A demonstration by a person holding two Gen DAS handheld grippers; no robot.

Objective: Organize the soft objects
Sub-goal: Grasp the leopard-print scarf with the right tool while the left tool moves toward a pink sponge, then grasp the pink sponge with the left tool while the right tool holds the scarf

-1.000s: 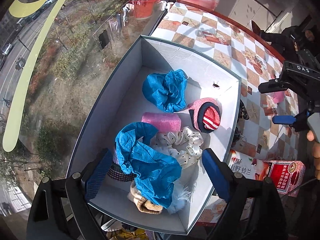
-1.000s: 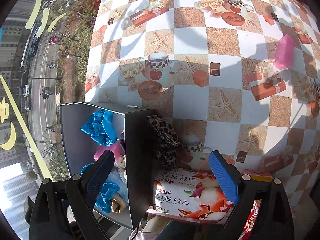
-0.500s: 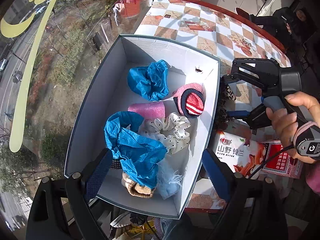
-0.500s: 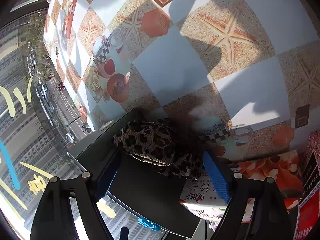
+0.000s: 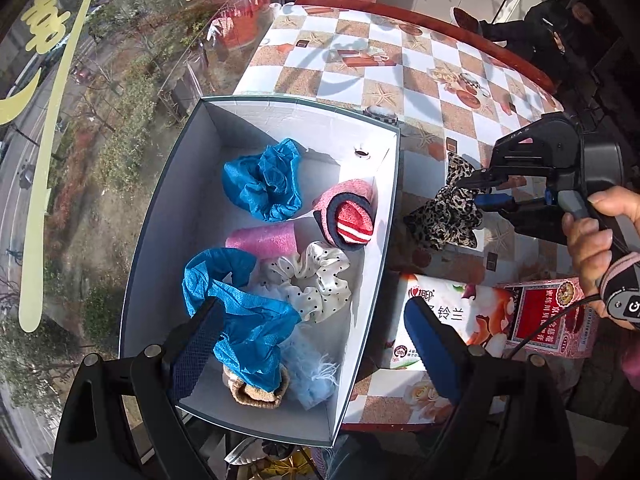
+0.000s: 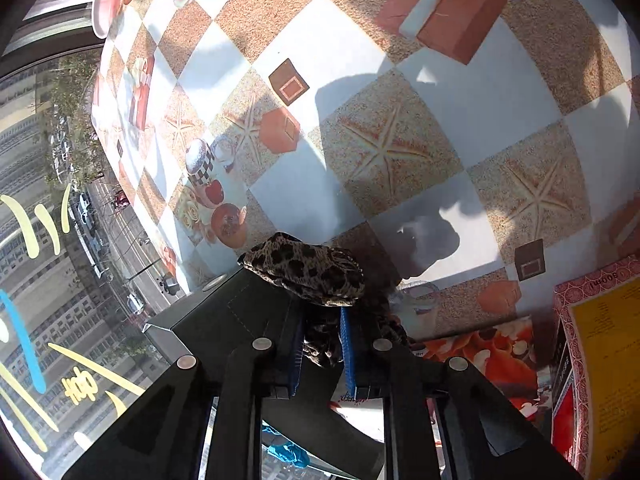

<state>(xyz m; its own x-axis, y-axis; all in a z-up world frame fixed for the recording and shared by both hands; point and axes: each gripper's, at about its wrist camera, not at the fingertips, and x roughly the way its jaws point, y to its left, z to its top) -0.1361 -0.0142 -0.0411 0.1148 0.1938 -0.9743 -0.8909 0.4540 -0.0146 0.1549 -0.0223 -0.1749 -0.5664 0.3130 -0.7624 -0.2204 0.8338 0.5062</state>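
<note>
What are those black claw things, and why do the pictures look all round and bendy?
They are grabbers that a person holds, one in each hand. Each carries a tiny wide-eyed camera that bends the view. One picture looks along the left gripper, open above a box of soft things: blue covers, a white dotted scrunchie, a rolled sock. The other looks along the right gripper, which is pinching a leopard scrunchie. You can see the person's hand too. A tissue pack lies on the checked table.
</note>
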